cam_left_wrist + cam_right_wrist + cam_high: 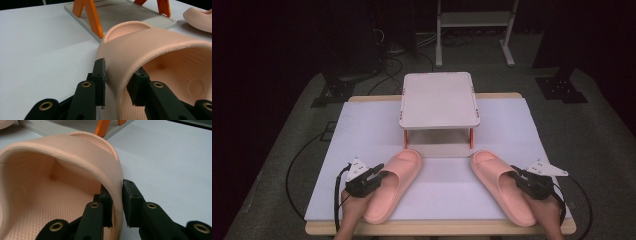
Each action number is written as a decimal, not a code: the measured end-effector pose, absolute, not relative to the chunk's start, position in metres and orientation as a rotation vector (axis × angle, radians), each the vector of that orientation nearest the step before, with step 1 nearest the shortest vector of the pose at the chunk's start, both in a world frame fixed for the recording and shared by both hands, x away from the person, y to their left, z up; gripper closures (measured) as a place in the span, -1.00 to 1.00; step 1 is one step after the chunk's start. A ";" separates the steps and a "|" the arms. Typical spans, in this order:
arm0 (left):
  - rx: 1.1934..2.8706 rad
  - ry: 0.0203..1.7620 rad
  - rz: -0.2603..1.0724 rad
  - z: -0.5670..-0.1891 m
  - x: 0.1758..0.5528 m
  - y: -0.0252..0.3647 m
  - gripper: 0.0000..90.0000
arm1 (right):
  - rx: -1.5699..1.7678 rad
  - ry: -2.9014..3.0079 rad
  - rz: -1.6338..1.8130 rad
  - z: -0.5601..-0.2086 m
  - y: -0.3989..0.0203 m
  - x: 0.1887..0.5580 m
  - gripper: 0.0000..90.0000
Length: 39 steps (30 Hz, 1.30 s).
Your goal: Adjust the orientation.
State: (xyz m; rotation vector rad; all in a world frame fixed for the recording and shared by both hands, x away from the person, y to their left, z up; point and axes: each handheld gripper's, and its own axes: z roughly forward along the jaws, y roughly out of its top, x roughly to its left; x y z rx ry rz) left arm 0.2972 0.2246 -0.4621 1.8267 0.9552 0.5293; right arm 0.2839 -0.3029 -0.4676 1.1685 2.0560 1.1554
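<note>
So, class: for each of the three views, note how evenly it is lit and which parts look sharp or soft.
High view: bright white table and rack, black, murky surroundings, the whole picture rather soft. Left gripper view: even light, no glare; left claw and slipper strap crisp, orange rack legs slightly soft. Right gripper view: the right claw sharp on the other slipper, shadow inside it.

No text, label, brand, number or sign can be read anywhere in these views.
</note>
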 end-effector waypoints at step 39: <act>1.799 0.883 0.479 -0.449 0.289 0.224 0.59 | 1.124 2.091 1.268 -0.452 -0.281 0.273 0.74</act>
